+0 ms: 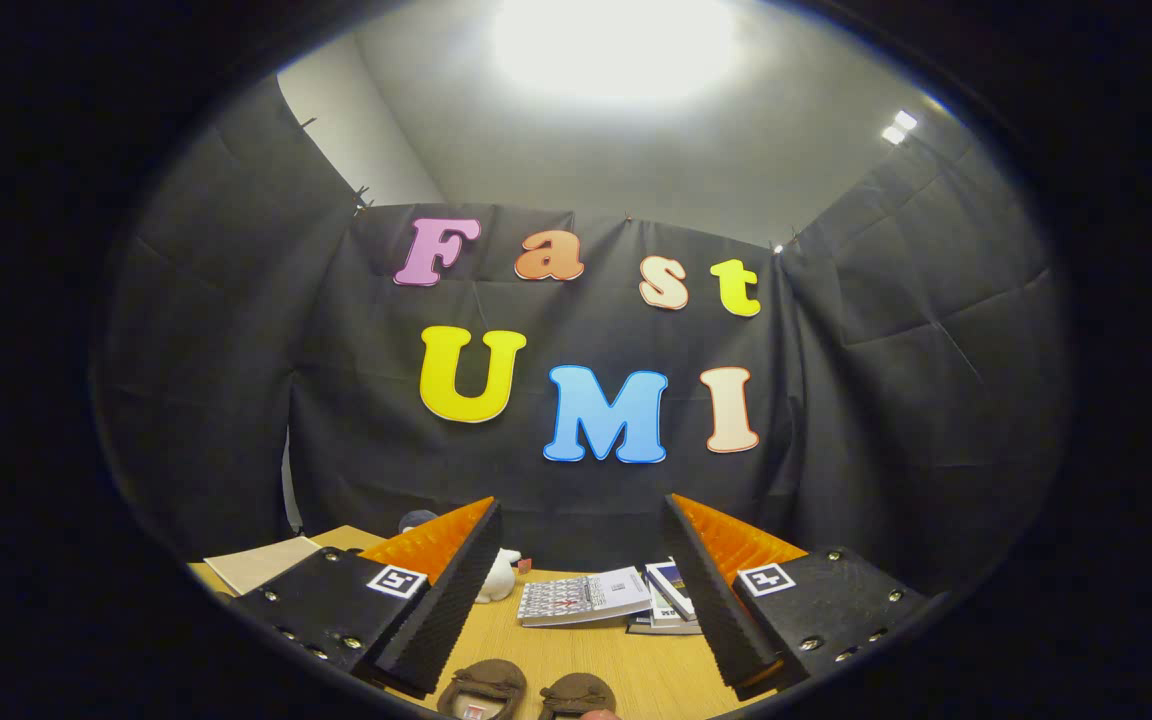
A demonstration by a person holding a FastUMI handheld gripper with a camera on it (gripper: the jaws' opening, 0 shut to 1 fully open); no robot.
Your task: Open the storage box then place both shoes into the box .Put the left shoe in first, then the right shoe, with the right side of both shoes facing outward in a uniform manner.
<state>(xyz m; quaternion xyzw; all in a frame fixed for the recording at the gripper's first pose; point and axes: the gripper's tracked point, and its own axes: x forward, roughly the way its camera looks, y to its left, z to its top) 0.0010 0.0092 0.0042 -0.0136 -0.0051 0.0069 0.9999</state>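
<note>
Shoes (526,692) are seen paired on the tabletop (626,665) between the gripper (581,585) jaws, which are held apart, empty; books (601,597) lie beyond.

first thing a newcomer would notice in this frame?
Probably the gripper itself: its two fingers stand wide apart with nothing between them, over a wooden table. Next, the pair of brown shoes lying side by side on the table between the fingers, nearest the camera. Beyond the fingers, a stack of books lies near the black cloth wall, with a small white figure beside it.
</note>
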